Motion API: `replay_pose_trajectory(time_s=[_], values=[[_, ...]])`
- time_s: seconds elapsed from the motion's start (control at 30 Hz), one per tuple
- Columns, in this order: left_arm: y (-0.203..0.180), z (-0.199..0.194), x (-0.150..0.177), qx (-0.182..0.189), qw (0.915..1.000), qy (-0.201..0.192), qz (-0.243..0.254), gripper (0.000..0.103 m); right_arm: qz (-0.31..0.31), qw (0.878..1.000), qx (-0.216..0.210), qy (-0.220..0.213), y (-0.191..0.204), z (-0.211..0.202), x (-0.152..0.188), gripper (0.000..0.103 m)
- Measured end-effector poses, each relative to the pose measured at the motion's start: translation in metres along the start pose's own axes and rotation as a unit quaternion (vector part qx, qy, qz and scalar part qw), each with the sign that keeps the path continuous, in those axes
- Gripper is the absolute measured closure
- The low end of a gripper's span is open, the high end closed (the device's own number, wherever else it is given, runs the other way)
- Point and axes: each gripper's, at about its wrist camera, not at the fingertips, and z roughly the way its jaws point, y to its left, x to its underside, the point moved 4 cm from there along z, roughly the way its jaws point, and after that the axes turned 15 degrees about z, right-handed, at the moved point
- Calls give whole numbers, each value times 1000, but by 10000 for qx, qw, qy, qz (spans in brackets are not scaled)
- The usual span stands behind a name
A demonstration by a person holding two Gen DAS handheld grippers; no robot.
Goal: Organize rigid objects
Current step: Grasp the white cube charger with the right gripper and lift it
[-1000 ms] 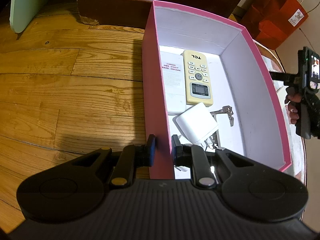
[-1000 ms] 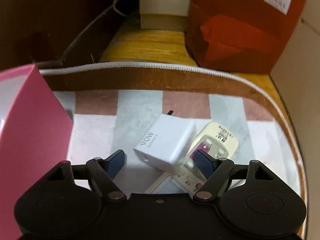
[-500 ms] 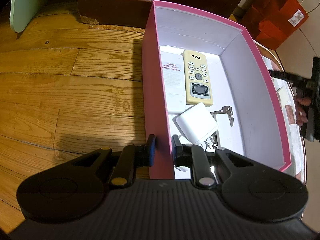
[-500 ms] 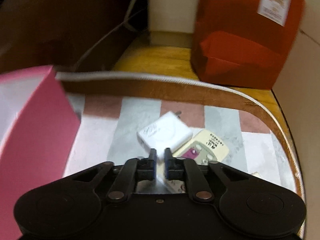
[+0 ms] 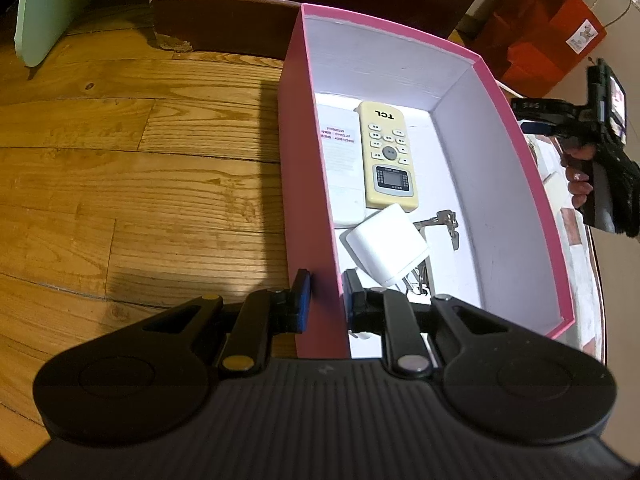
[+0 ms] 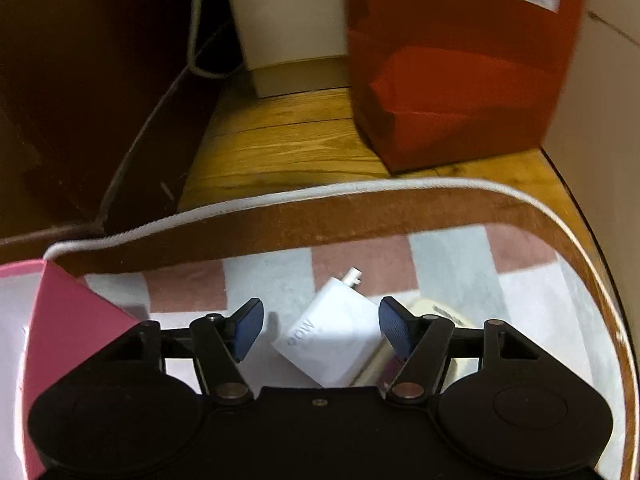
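Observation:
In the left wrist view my left gripper [image 5: 326, 300] is shut on the near left wall of the pink box [image 5: 304, 168]. Inside the box lie a yellow remote [image 5: 386, 156], a flat white device [image 5: 340, 160], a white charger [image 5: 386, 250] and keys [image 5: 444, 220]. My right gripper [image 6: 320, 328] hangs over the checked rug [image 6: 520, 300] with its jaws opening. A second white charger [image 6: 332, 340] lies between the blue pads, which stand clear of it. It rests on a cream remote [image 6: 452, 316] that is mostly hidden.
A red paper bag [image 6: 460, 60] and a pale box [image 6: 288, 28] stand on the wood floor beyond the rug's white edge. The pink box's corner [image 6: 68, 320] is at the right gripper's left. A hand [image 5: 578, 184] holds the right gripper beyond the box's right wall.
The right gripper's jaws closed above the charger, then spread wide again, and it shifted over the charger. The charger now lies turned, plug end pointing away. The left gripper has not moved.

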Motion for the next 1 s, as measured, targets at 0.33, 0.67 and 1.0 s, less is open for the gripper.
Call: replay_pose_trajectory(time_s=[0.33, 0.67, 1.0], values=[[1, -2, 2, 56, 10000, -37, 12, 87, -1074, 9907, 839, -19, 12, 19, 16, 21], [3, -2, 2, 141, 9999, -26, -57, 86, -1143, 9917, -542, 212, 9, -15, 56, 25], [3, -6, 2, 184, 9998, -91, -37, 86, -2421, 9686, -502, 269, 7, -66, 150, 25]])
